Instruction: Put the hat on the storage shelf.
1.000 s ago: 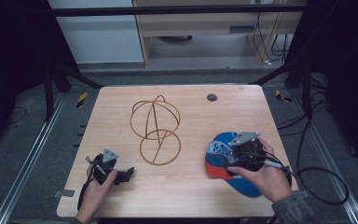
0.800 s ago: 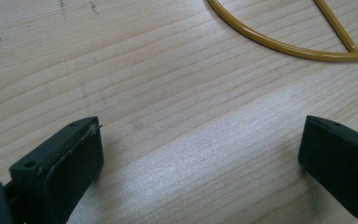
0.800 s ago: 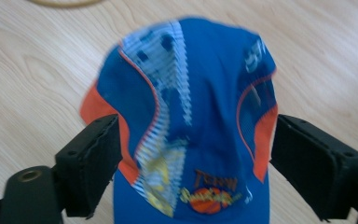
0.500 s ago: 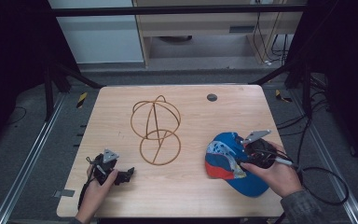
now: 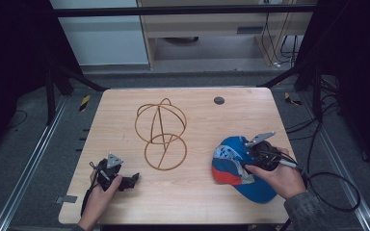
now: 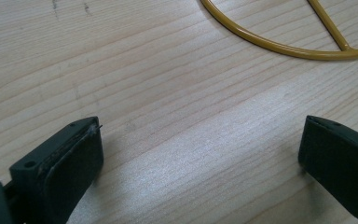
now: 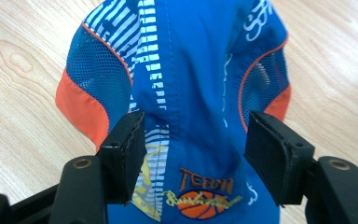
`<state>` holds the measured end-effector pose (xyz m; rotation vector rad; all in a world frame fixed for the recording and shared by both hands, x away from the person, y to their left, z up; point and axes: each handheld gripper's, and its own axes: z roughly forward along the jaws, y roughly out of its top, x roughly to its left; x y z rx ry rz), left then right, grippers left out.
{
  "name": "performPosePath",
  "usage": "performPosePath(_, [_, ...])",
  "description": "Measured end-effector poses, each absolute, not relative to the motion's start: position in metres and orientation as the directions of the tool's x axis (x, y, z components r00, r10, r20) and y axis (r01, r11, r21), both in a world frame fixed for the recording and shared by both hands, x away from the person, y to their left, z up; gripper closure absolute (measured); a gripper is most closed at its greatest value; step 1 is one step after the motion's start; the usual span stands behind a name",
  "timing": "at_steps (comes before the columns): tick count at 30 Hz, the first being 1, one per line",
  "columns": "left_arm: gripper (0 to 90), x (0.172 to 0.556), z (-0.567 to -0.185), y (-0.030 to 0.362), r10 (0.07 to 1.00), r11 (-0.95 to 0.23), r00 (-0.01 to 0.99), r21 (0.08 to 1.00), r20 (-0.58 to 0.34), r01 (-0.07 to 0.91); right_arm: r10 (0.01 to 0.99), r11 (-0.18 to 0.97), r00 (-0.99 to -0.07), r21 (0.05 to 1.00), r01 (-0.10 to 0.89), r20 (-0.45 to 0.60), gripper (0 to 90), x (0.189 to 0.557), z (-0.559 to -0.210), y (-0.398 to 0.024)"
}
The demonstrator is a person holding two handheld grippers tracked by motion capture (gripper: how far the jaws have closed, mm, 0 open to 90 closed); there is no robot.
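Near the front right corner of the table [image 5: 125, 211]: blue cap [image 7: 186, 93] lying flat, right gripper [image 7: 193, 156] straddling its crown, jaws just been closing on the fabric but not yet clearly pinching. Near the front left corner: left gripper [image 6: 196, 158] released, resting over bare wood. Farther, mid-table: wire cap stand [image 5: 161, 134], well apart. Risk: thin fabric bunching or slipping out, cap dragging sideways.

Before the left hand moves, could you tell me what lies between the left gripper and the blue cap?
In the high view, the wire stand's base ring sits partly between the left gripper and the blue cap; otherwise bare wooden table.
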<state>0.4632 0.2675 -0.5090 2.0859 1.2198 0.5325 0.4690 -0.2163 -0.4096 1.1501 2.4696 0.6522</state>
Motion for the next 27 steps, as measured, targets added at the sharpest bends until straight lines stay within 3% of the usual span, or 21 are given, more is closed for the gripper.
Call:
performPosePath(4, [0.0, 0.463, -0.509, 0.267, 0.875, -0.353, 0.484, 0.711, 0.019, 0.609, 0.782, 0.562, -0.616, 0.531, 0.634, -0.093, 33.1, 0.47, -0.413, -0.214])
performPosePath(10, [0.0, 0.463, -0.509, 0.267, 0.874, -0.354, 0.486, 0.711, 0.019, 0.608, 0.783, 0.575, -0.613, 0.507, 0.643, -0.11, 37.8, 0.474, -0.418, -0.21])
performPosePath(16, [0.0, 0.463, -0.509, 0.267, 0.874, -0.353, 0.486, 0.712, 0.018, 0.607, 0.778, 0.588, -0.617, 0.484, 0.649, -0.119, 53.4, 0.479, -0.423, -0.208])
performPosePath(17, [0.0, 0.463, -0.509, 0.267, 0.874, -0.352, 0.486, 0.712, 0.017, 0.607, 0.769, 0.6, -0.629, 0.473, 0.645, -0.118, 63.3, 0.48, -0.425, -0.207])
performPosePath(19, [0.0, 0.463, -0.509, 0.267, 0.874, -0.353, 0.486, 0.712, 0.018, 0.607, 0.766, 0.606, -0.631, 0.468, 0.644, -0.124, 71.5, 0.481, -0.426, -0.207])
performPosePath(20, [0.0, 0.463, -0.509, 0.267, 0.874, -0.353, 0.486, 0.712, 0.018, 0.607, 0.766, 0.606, -0.631, 0.468, 0.644, -0.124, 71.5, 0.481, -0.426, -0.207])
performPosePath(23, [0.0, 0.463, -0.509, 0.267, 0.874, -0.352, 0.486, 0.712, 0.018, 0.607, 0.765, 0.604, -0.633, 0.469, 0.645, -0.115, 86.2, 0.482, -0.425, -0.212])
performPosePath(27, [0.0, 0.463, -0.509, 0.267, 0.874, -0.352, 0.486, 0.712, 0.017, 0.607, 0.766, 0.594, -0.635, 0.482, 0.644, -0.095, 89.6, 0.482, -0.42, -0.218])
